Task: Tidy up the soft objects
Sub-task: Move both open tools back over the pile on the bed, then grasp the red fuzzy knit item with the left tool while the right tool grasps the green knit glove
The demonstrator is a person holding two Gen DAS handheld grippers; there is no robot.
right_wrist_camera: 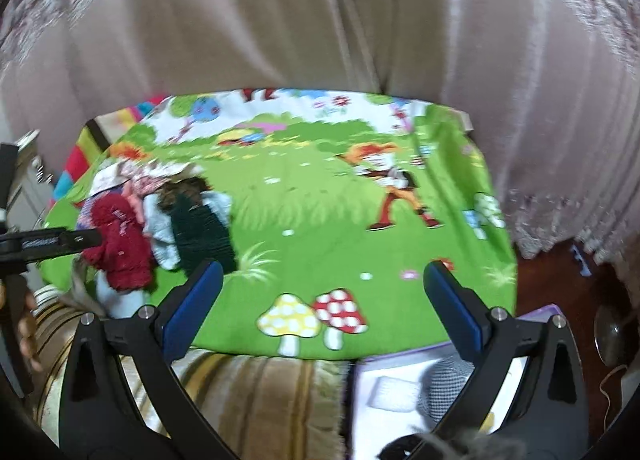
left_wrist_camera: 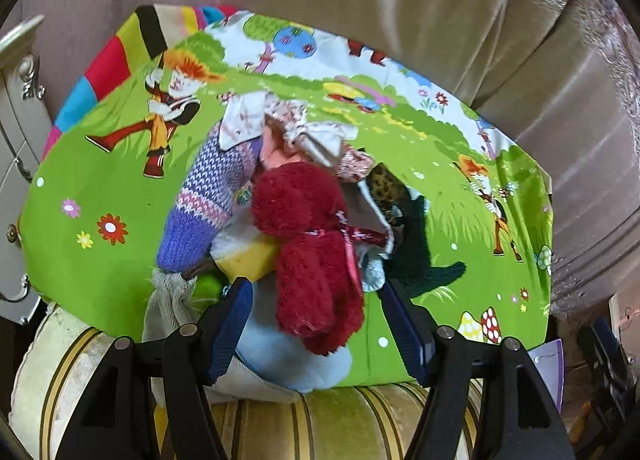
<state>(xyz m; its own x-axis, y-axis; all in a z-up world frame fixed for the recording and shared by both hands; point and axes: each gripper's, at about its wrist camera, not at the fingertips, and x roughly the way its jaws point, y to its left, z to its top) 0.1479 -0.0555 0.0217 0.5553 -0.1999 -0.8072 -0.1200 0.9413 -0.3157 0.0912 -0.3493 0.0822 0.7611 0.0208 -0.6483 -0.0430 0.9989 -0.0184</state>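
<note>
Roughly: left gripper (left_wrist_camera: 316, 324) jaws apart, straddling a red knit (left_wrist_camera: 316, 256) without pressing (long axis running away from camera) atop the pile (left_wrist_camera: 224, 188) on the green cloth (left_wrist_camera: 100, 180). Right gripper (right_wrist_camera: 322, 300) wide open, empty.

Left tool (left_wrist_camera: 316, 296) half-spread, right tool (right_wrist_camera: 322, 280) wide, both down-tilted.

The left wrist camera looks down, very close, over its tool (left_wrist_camera: 316, 320) at the pile of soft things (left_wrist_camera: 304, 220). The right wrist camera looks down from farther right. Both see the green cartoon sheet (right_wrist_camera: 320, 220), the pile and the curtain (right_wrist_camera: 280, 20).
</note>
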